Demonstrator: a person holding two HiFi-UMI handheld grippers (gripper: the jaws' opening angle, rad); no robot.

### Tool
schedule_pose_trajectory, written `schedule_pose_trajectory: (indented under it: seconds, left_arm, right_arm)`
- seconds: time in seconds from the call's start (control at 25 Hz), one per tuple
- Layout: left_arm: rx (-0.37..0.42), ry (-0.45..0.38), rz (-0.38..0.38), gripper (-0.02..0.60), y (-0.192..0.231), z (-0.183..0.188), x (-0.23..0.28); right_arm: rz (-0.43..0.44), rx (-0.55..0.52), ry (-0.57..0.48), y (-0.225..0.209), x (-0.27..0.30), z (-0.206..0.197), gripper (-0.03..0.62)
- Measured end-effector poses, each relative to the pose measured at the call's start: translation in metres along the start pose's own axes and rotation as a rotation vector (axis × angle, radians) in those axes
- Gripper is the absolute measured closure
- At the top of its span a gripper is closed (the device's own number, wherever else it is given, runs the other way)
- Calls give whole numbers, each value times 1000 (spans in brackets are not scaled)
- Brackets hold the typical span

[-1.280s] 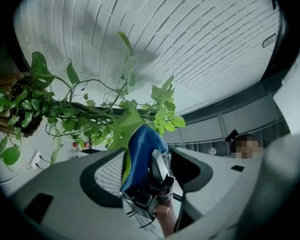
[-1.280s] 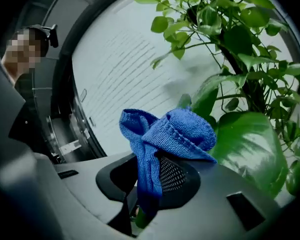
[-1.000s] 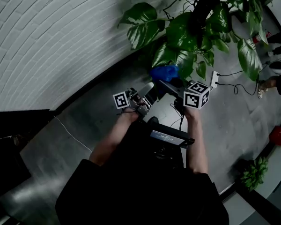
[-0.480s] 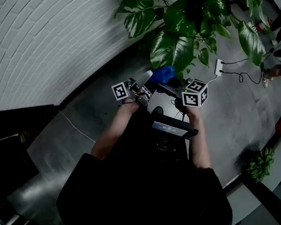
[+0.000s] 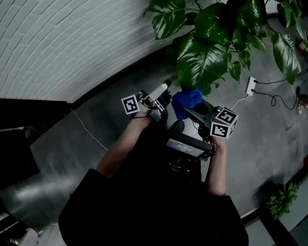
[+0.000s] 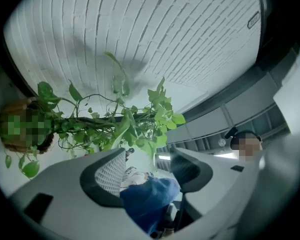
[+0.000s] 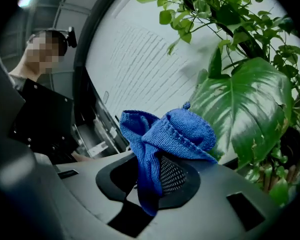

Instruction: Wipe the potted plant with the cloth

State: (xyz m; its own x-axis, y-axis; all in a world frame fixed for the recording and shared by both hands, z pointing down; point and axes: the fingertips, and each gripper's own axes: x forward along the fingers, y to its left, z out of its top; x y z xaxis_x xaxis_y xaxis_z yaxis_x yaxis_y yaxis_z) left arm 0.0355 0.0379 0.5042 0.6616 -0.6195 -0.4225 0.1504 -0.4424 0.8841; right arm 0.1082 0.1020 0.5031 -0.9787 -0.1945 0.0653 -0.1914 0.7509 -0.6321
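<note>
Your right gripper (image 7: 157, 179) is pinching the bunched cloth (image 7: 170, 131) thinly, left gripper (image 6: 147, 166) gaping empty; you're probably risking it slipping on the leaf (image 7: 245, 109).

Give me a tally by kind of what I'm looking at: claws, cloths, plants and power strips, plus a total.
Claws: 2, left claw, right claw
Cloths: 1, blue knitted cloth
Plants: 2, large green potted plant, small green floor plant
Power strips: 1, white power strip
Total: 6
</note>
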Motion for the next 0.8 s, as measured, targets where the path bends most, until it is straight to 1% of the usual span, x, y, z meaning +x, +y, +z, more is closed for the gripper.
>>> schedule_pose_trajectory:
  seconds: [0.08, 0.16, 0.28, 0.36, 0.56, 0.68, 0.8]
  left_arm:
    - [18, -20, 25, 307, -4, 5, -14]
    - [34, -46, 47, 307, -8, 13, -28]
    - [69, -78, 57, 307, -16, 33, -42]
    - [83, -96, 51, 307, -20, 48, -47]
    - [101, -103, 16, 304, -24, 94, -68]
    - [89, -85, -7, 289, -24, 133, -86]
    - [67, -81, -18, 284, -20, 188, -113]
  right_arm:
    - [48, -3, -81, 13, -4, 17, 485]
    - [74, -18, -143, 22, -3, 34, 485]
    - [85, -54, -195, 31, 6, 58, 485]
    - [73, -74, -215, 33, 14, 71, 485]
    - [-7, -74, -294, 26, 47, 96, 485]
    - [-95, -51, -363, 12, 79, 114, 485]
    - [-205, -20, -450, -7, 119, 134, 485]
